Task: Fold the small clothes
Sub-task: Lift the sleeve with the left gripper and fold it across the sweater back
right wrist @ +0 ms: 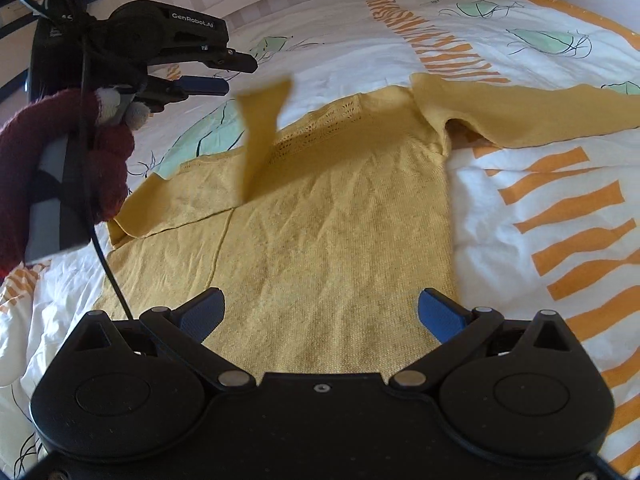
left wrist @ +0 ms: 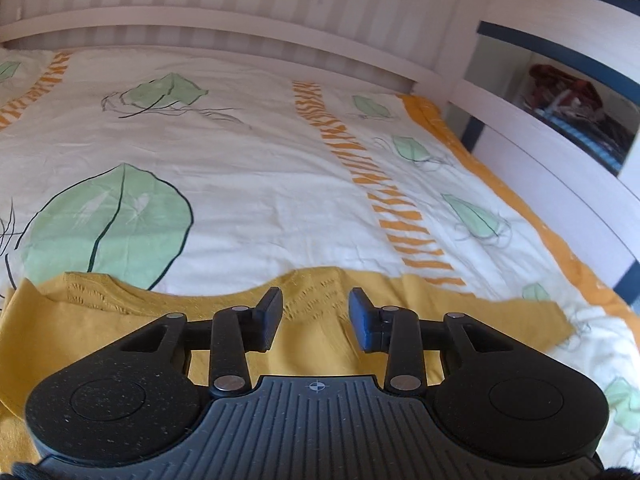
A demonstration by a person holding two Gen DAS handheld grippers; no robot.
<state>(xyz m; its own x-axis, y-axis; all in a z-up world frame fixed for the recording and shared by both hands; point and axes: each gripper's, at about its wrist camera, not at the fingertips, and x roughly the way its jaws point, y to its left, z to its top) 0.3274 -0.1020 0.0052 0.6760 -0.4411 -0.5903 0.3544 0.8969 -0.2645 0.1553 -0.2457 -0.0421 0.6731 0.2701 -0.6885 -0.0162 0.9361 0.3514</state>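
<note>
Left wrist view is looking low across a bed, where the yellow sweater (left wrist: 312,320) is lying on a leaf-printed bedspread (left wrist: 248,184) just beneath the left gripper (left wrist: 315,318). Its two fingers are standing apart with nothing between them, hovering over the knitted edge of the garment. This view is also taking in what the other does not: a pale headboard (left wrist: 224,24) running along the far side and a shelf unit (left wrist: 576,104) at the right with dark clutter inside.

Right wrist view is showing far more of the sweater (right wrist: 332,216): the body is spread flat, one sleeve is stretching out to the right, and the other sleeve is lying folded across the left part, with a blurred yellow sleeve end (right wrist: 262,128) sticking up over the chest. The right gripper (right wrist: 320,314) is hanging wide open above the hem, its blue pads on either side of the fabric and gripping nothing. Only here is the left gripper (right wrist: 236,74) appearing from outside, raised at the upper left beside the blurred sleeve end, its fingers parted and empty, held by a hand in a dark red glove (right wrist: 108,160). The bedspread (right wrist: 540,208) is showing orange stripes at the right.
</note>
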